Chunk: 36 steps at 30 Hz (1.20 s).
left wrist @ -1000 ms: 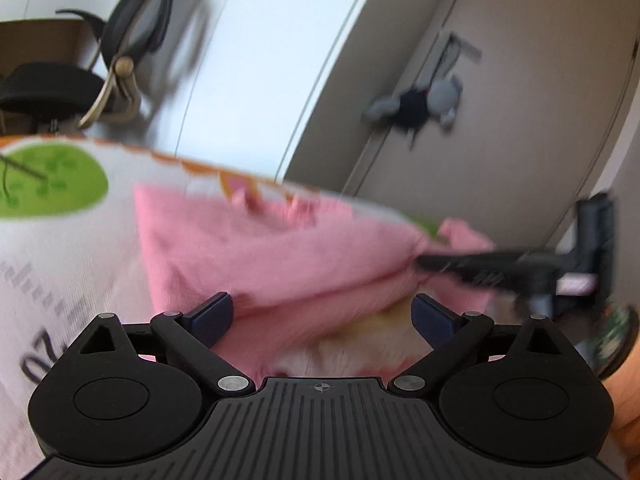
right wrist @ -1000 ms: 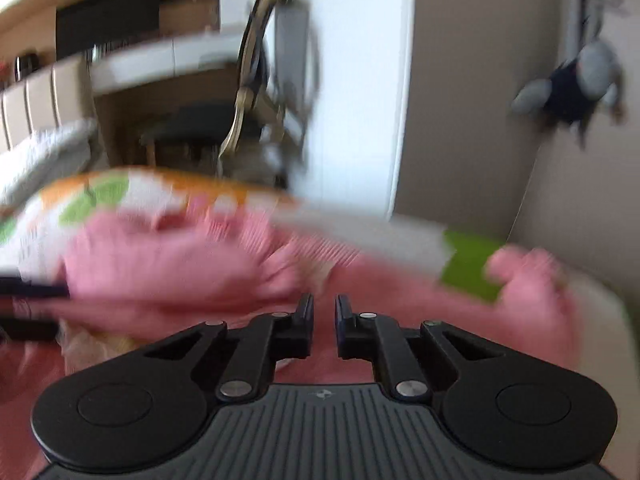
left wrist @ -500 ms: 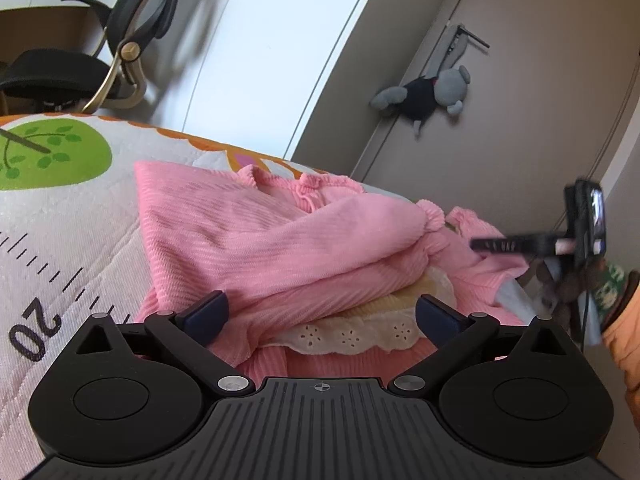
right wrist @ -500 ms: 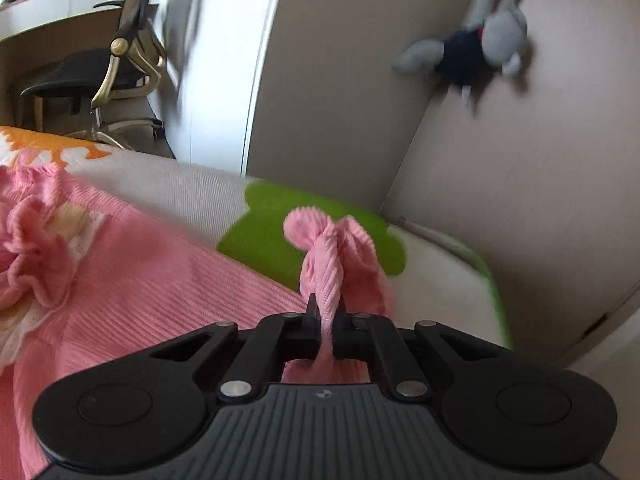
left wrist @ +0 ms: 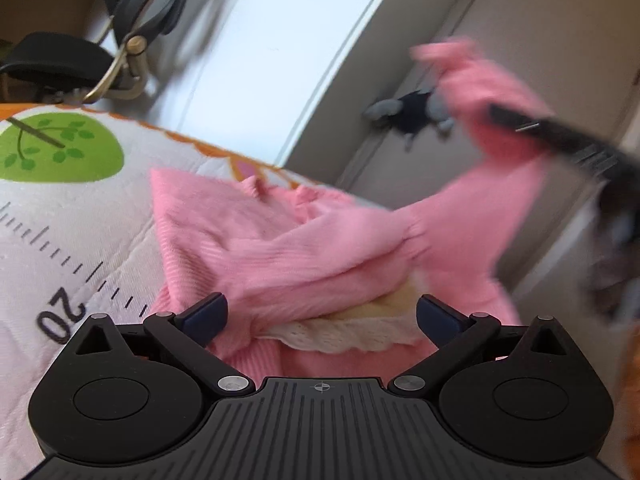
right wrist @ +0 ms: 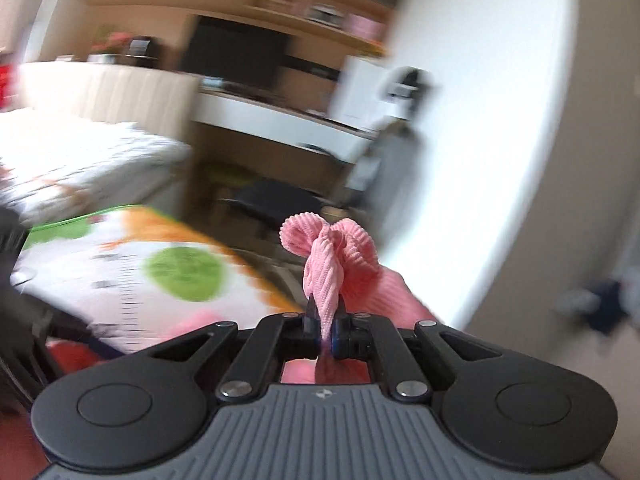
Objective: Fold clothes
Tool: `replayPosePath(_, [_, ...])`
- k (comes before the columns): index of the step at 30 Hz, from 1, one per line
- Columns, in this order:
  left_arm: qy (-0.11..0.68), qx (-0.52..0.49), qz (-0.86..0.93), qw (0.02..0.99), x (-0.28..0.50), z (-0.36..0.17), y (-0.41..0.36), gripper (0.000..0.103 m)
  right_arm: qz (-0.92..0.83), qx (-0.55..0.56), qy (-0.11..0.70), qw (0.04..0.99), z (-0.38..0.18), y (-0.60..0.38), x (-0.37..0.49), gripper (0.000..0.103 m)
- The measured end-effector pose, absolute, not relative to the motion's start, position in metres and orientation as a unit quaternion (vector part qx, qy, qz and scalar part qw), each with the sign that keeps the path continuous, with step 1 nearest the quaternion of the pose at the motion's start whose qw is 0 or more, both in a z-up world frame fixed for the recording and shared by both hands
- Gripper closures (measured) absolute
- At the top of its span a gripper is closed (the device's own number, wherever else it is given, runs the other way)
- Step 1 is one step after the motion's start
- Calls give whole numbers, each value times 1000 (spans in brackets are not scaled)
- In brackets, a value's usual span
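A pink ribbed garment (left wrist: 280,248) with a cream lace hem lies bunched on the printed play mat (left wrist: 60,208). My left gripper (left wrist: 320,316) is open, its fingers astride the garment's near edge, holding nothing. My right gripper (right wrist: 326,320) is shut on the pink sleeve's ruffled cuff (right wrist: 332,256). In the left wrist view the right gripper (left wrist: 560,140) holds that sleeve (left wrist: 492,128) up in the air at the right, above the garment's body.
A black office chair (left wrist: 100,52) stands beyond the mat at the left. A white wall panel (left wrist: 280,52) and a beige door with a hanging plush toy (left wrist: 408,114) lie behind. A desk (right wrist: 280,116) and bed (right wrist: 80,160) show, blurred.
My right gripper has lifted the pink sleeve off the mat and swung it up and leftward. The left gripper has stayed open at the garment's near edge.
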State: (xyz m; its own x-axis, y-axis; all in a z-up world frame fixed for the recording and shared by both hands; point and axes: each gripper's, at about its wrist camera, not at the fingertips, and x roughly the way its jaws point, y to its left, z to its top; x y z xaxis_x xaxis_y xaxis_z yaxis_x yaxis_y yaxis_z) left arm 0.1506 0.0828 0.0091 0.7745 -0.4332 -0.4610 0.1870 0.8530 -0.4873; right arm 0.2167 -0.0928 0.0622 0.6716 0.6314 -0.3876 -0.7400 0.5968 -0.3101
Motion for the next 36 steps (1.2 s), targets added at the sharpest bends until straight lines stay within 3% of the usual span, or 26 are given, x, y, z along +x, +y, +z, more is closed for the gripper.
replayPosePath(3, [283, -206, -170, 921, 138, 21, 97, 0, 426, -270, 156, 850, 21, -60, 212, 96])
replayPosePath(6, [291, -205, -142, 924, 134, 25, 110, 0, 442, -270, 188, 834, 2, -55, 204, 79])
replayPosePath(10, [300, -216, -115, 922, 143, 25, 119, 0, 449, -191, 181, 854, 27, -99, 206, 54])
replayPosePath(14, [301, -189, -92, 930, 163, 29, 102, 0, 415, -104, 196, 882, 39, -162, 216, 54])
replayPosePath(19, [307, -140, -78, 938, 183, 32, 69, 0, 358, -31, 263, 895, 4, -197, 250, 54])
replayPosePath(24, [285, -71, -82, 952, 178, 41, 39, 0, 332, -61, 303, 891, -43, -181, 262, 54])
replayPosePath(29, [259, -42, -133, 956, 182, 45, 19, 0, 331, -77, 300, 891, -41, -182, 258, 53])
replayPosePath(32, [280, -53, -171, 943, 192, 34, 17, 0, 331, -75, 302, 891, -41, -185, 257, 52])
replayPosePath(36, [322, -41, -88, 942, 206, 6, 43, 0, 328, -81, 299, 892, -40, -184, 257, 50])
